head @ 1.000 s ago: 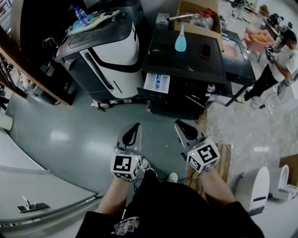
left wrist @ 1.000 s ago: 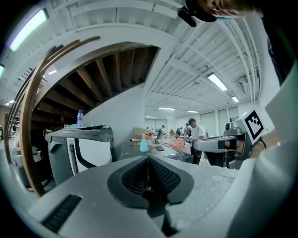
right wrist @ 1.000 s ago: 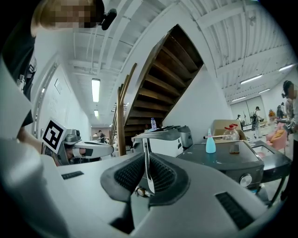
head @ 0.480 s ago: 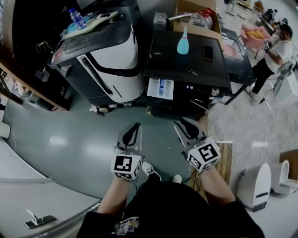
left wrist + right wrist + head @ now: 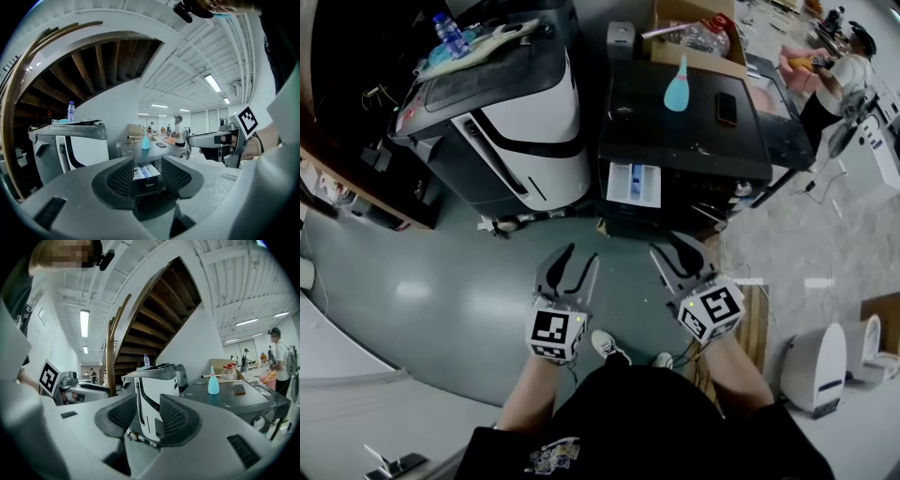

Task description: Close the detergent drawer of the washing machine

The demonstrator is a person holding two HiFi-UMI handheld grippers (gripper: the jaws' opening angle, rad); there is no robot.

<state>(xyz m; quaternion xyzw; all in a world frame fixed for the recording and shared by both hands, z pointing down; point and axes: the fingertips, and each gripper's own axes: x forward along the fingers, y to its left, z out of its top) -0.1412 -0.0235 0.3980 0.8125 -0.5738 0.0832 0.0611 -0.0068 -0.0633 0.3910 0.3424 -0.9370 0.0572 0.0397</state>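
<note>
While the left gripper (image 5: 581,251) and the right gripper (image 5: 668,246) are held side by side over the glossy grey floor (image 5: 441,281) in the lower middle of the head view, the white plastic detergent drawer (image 5: 635,183) is seen pulled out from the front of the black box-shaped washing machine (image 5: 684,131) just above them in the frame, well apart from both. The left gripper's jaws are parted, having just been opening, and nothing is held between them. In the left gripper view the drawer is framed in the gap between the pads, far beyond them and untouched. The right gripper's jaws are likewise spread, also just opened wider, and empty. Through their gap in the right gripper view the white-and-black curved machine (image 5: 525,112) is seen, which stands at the upper left of the head view beside the washing machine. On the washing machine's dark top a light blue bottle with a pink tip (image 5: 677,89) and a flat black phone (image 5: 727,108) are set, the phone to the right of the bottle. A person in a white shirt (image 5: 842,75) is seen at the upper right corner.
</note>
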